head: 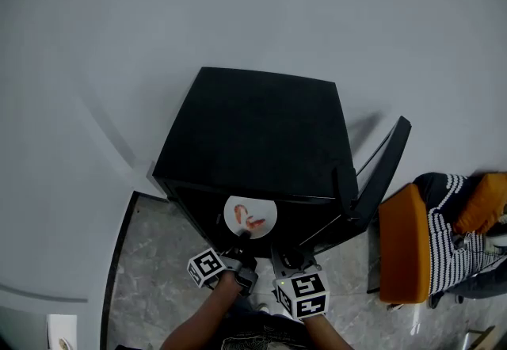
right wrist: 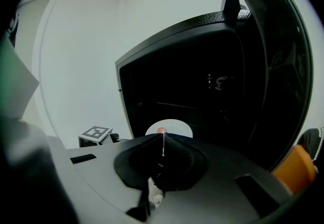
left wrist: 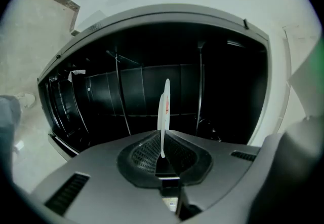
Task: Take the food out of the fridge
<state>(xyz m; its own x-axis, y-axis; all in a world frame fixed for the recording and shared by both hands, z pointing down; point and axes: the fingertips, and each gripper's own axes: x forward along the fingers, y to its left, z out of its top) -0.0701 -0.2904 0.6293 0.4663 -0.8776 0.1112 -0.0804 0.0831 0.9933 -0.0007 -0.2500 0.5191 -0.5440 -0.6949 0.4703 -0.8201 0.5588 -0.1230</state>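
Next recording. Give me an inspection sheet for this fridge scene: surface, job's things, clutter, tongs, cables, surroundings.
Surface: grey stone-patterned floor.
Job's things: black fridge, door open; white plate with reddish food at the fridge's mouth.
Clutter: small white item on the floor, too small to identify.
Tongs: left tongs shut on the plate's rim; right tongs shut, holding nothing.
Cables: nothing seen.
Surroundings: white wall; orange seat with striped cloth beside the open door.
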